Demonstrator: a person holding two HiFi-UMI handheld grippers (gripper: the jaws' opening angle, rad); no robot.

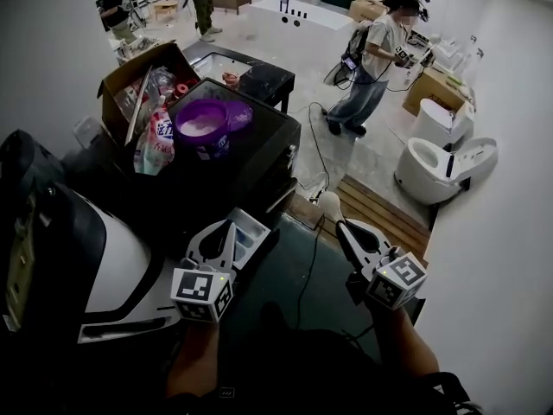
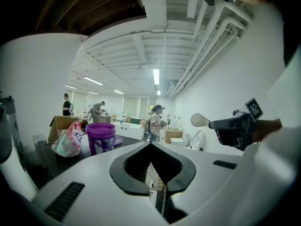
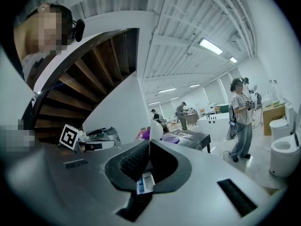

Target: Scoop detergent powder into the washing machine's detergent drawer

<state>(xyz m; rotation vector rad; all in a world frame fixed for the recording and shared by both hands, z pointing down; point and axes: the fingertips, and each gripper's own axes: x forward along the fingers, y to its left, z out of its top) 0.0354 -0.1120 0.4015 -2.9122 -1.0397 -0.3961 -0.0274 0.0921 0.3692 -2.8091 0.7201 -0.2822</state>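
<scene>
Pale detergent powder [image 1: 199,126] sits in the round purple plastic tub [image 1: 210,143] on the black desk [image 1: 268,137] — loose and light, likely to spill if tipped. The right hand-held gripper [image 1: 343,229] is clamped on the handle of the stiff white plastic scoop [image 1: 329,204], a sensible hold. The left hand-held gripper [image 1: 226,228], jaws together and empty, hovers beside the open white detergent drawer [image 1: 251,232].

Detergent tub [image 1: 204,130]: purple, round, open, upright on the black top of the washing machine [image 1: 263,158]; pale powder [image 1: 200,125] inside; purple lid [image 1: 239,115] flat just beside it, on its right

Detergent drawer [image 1: 249,233]: white, compartmented, pulled out from the machine's front

Scoop [image 1: 329,204]: white, rounded bowl, handle clamped in the right gripper [image 1: 341,227], held clear to the drawer's right
</scene>
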